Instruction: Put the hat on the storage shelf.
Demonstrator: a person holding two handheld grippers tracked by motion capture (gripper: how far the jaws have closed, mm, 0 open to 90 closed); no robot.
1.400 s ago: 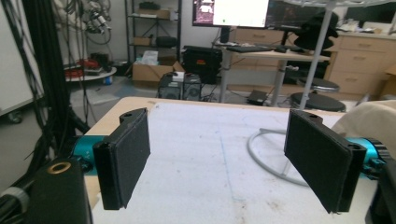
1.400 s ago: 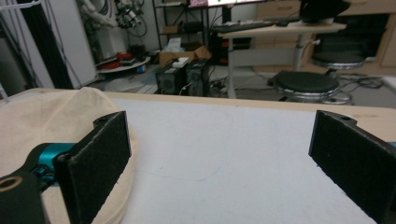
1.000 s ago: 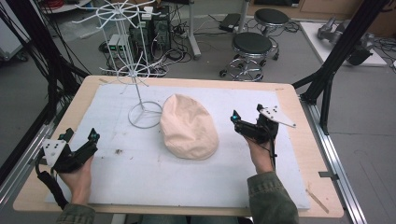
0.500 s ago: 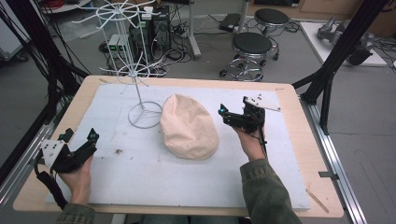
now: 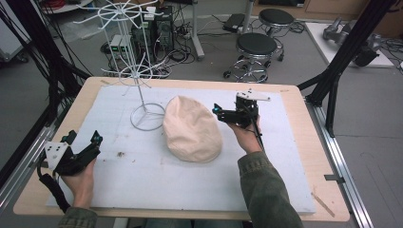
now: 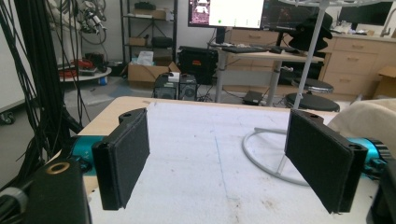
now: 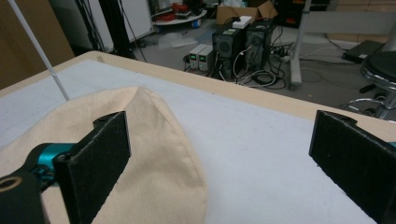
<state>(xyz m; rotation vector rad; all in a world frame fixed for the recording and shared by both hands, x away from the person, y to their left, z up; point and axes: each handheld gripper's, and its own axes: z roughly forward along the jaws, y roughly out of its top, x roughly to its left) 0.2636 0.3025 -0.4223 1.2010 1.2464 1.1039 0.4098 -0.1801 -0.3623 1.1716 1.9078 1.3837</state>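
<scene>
We see a cream fabric cap (image 5: 192,129) lying flat near the centre of the white mat (image 5: 157,180) on a wooden table (image 5: 304,123), just right of the round base of a white wire rack (image 5: 142,102); the base ring and the cap's left edge sit v. close, contact unclear. The right gripper (image 5: 223,113), held in a hand w/ an olive sleeve (image 5: 266,190), hovers at the cap's upper-right edge, jaws wide apart & gripping nothing. In the right gripper view, the cap (image 7: 140,154) fills the lower left; one black jaw stands over its fabric, the other over bare mat to the right, w/ the cap's rim between them. Whether the near jaw touches the cloth, we can't tell.

The left gripper (image 5: 83,142) rests low at the mat's left edge, well apart from the cap, jaws also wide & empty. In the left gripper view, we look along its jaws across the mat toward the rack's base ring (image 6: 268,156) & a sliver of the cap (image 6: 369,119) at far right. Stools (image 5: 256,47) & PC gear stand on the floor beyond the table.
</scene>
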